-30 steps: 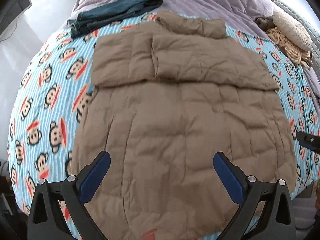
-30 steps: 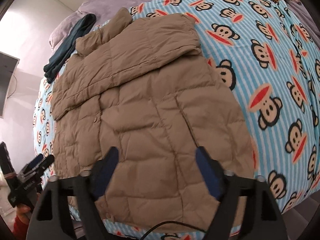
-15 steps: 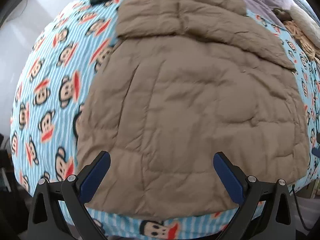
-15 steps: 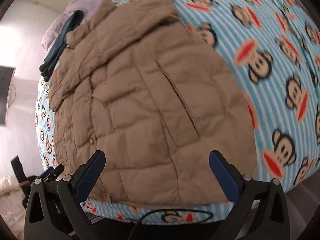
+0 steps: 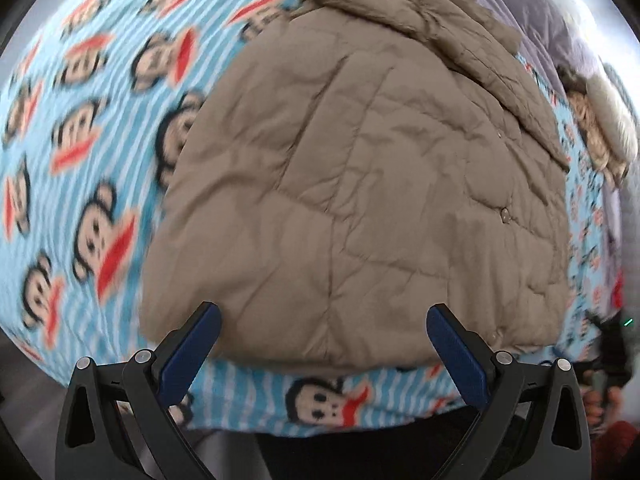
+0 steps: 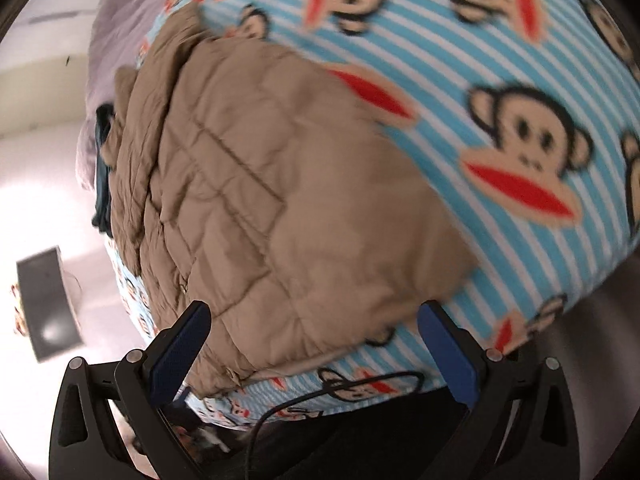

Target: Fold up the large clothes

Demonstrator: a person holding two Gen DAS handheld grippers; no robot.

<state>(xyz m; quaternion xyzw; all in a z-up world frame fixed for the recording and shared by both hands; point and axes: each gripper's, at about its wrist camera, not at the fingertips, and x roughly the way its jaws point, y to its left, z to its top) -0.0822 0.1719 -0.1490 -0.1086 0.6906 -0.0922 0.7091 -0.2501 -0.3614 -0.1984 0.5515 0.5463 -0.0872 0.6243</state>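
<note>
A tan quilted puffer jacket (image 5: 360,184) lies flat on a bed, sleeves folded across its upper part. Its hem lies near the bed's front edge. My left gripper (image 5: 322,320) is open and empty, fingers spread just over the hem at the jacket's left bottom part. The jacket also shows in the right wrist view (image 6: 280,208). My right gripper (image 6: 312,316) is open and empty, low over the jacket's right bottom corner.
The bed has a blue striped monkey-print blanket (image 5: 80,140), also seen in the right wrist view (image 6: 520,60). A dark folded garment (image 6: 102,168) lies at the far end. A woven item and a pillow (image 5: 608,120) sit far right. A black cable (image 6: 320,396) hangs at the front edge.
Both grippers have moved down and toward the jacket's bottom hem at the bed's front edge. Both stayed open. The jacket has not moved.
</note>
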